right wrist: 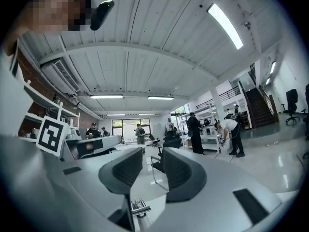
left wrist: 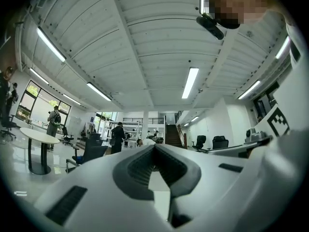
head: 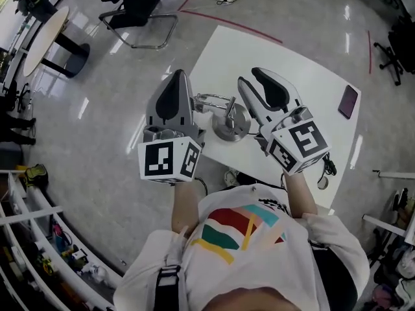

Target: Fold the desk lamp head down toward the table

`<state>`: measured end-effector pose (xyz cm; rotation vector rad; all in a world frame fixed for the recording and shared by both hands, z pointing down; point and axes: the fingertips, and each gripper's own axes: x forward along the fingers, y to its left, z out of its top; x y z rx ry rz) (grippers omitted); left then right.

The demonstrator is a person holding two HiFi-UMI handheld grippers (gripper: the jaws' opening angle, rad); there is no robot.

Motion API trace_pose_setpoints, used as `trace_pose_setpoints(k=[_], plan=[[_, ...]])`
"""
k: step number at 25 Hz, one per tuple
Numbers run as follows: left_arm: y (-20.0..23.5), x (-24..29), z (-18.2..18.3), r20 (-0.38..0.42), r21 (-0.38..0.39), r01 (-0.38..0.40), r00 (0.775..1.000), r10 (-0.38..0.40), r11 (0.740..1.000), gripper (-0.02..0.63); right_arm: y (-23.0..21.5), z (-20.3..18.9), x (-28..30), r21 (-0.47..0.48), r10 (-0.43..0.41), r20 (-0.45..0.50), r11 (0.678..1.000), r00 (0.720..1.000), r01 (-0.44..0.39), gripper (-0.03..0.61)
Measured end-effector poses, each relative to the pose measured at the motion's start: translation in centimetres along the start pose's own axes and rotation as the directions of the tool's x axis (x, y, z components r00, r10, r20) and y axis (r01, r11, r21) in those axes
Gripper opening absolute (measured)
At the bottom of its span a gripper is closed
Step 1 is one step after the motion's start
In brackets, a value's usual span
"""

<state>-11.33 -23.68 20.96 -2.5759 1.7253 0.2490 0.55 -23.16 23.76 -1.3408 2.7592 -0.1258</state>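
Observation:
The desk lamp stands on the white table [head: 305,76]. Its round chrome base [head: 232,127] lies between my two grippers, and a thin chrome arm [head: 211,98] reaches left from it. My left gripper [head: 179,76] [left wrist: 154,148] hovers over the table's left edge, shut on nothing. Held to the right of the base, my right gripper [head: 251,78] [right wrist: 152,166] is open with nothing between its pads. A small chrome lamp part [right wrist: 139,207] shows low between the right jaws. Both grippers point away over the room, above the lamp. The lamp head is hidden from me.
A dark phone [head: 347,101] lies near the table's right edge. A black office chair [head: 139,8] stands on the floor beyond the table's far left corner, with a round table [head: 45,37] further left. Shelves with clutter [head: 39,238] run along the lower left.

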Motion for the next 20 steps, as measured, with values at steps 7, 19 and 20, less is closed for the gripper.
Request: trace_pose_setpoints(k=[7, 19, 20], plan=[[-1.1, 0.6, -1.5, -0.044, 0.019, -0.004, 0.999, 0.005, 1.000, 0.044, -1.0, -0.7, -0.4, 0.001, 0.003, -0.026, 1.000, 1.000, -0.003, 0.141], [0.1, 0.6, -2.7, -0.084, 0.031, -0.024, 0.996, 0.027, 0.999, 0.044, -0.6, -1.1, 1.1, -0.005, 0.022, -0.037, 1.000, 0.999, -0.022, 0.141], [0.2, 0.6, -2.8, -0.086, 0.029, -0.024, 0.996, 0.026, 0.999, 0.044, -0.7, -1.0, 1.2, -0.007, 0.021, -0.036, 1.000, 0.999, -0.021, 0.141]])
